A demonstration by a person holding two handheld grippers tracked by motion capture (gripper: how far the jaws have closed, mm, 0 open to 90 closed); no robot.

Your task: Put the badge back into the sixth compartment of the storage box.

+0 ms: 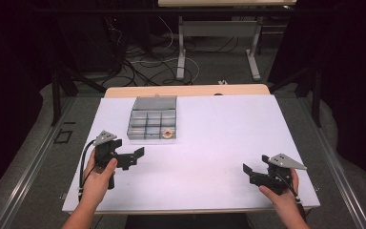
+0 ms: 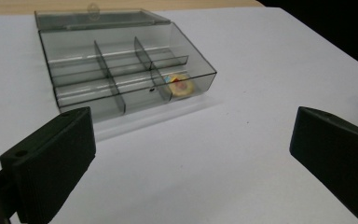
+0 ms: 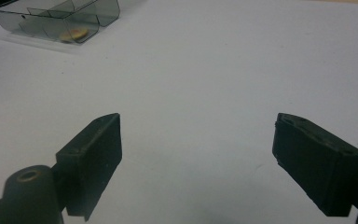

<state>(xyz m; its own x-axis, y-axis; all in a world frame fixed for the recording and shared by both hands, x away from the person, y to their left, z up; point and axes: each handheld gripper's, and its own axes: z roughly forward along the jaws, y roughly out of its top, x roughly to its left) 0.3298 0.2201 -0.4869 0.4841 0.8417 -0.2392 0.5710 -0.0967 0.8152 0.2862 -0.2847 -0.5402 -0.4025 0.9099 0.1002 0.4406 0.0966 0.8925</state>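
We hold a gripper in each hand above the white table [image 1: 219, 138], and both are empty. The left gripper [image 1: 136, 157] sits near the table's left front part, with our left hand [image 1: 97, 179] wrapped around its handle; its fingers [image 2: 51, 163] stand wide apart with nothing between them, pointed toward the grey compartment box [image 1: 151, 125]. That box lies on the far left part of the table, just beyond the left gripper but not touching it, with its clear lid [image 1: 155, 102] folded open and lying flat behind it. It is split into small compartments, and in the front right one (as the high view shows it) lies a small round yellowish piece [image 1: 168, 133] with a reddish mark; in the left gripper view the same piece [image 2: 181, 86] rests against the front corner wall. The right gripper [image 1: 249, 172] is held near the table's front right edge by our right hand [image 1: 281, 193], well apart from the box, and its fingers [image 3: 93, 154] are likewise spread wide over bare table.
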